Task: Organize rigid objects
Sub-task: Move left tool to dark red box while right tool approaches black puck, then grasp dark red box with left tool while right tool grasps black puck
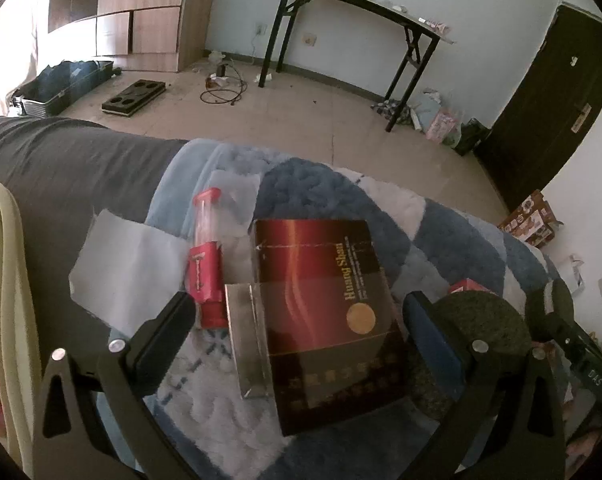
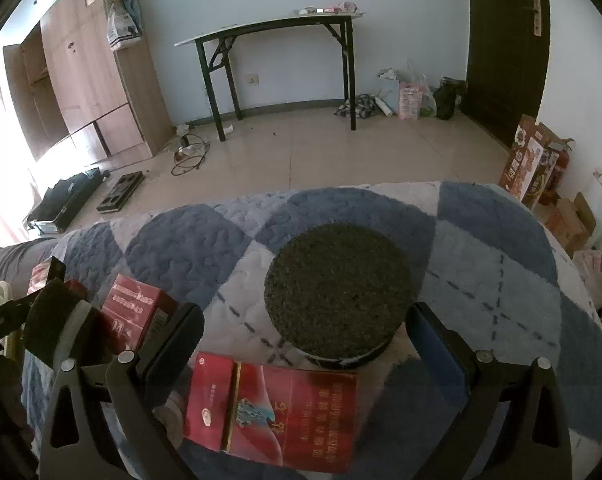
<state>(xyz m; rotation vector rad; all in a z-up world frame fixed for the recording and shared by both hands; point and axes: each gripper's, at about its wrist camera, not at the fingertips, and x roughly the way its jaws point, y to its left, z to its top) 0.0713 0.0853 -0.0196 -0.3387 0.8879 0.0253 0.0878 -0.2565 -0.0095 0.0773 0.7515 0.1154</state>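
Left claw (image 1: 297, 322) gapes over dark box (image 1: 327, 320).

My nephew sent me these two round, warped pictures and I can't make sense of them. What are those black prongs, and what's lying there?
Each picture comes from a wide-angle camera on a hand-held gripper; the black prongs are its two fingers. The left gripper is open around a dark red box, beside a red tube, on a blue-and-white blanket. The right gripper is open over a red packet, with a dark round disc beyond. Neither grips anything.
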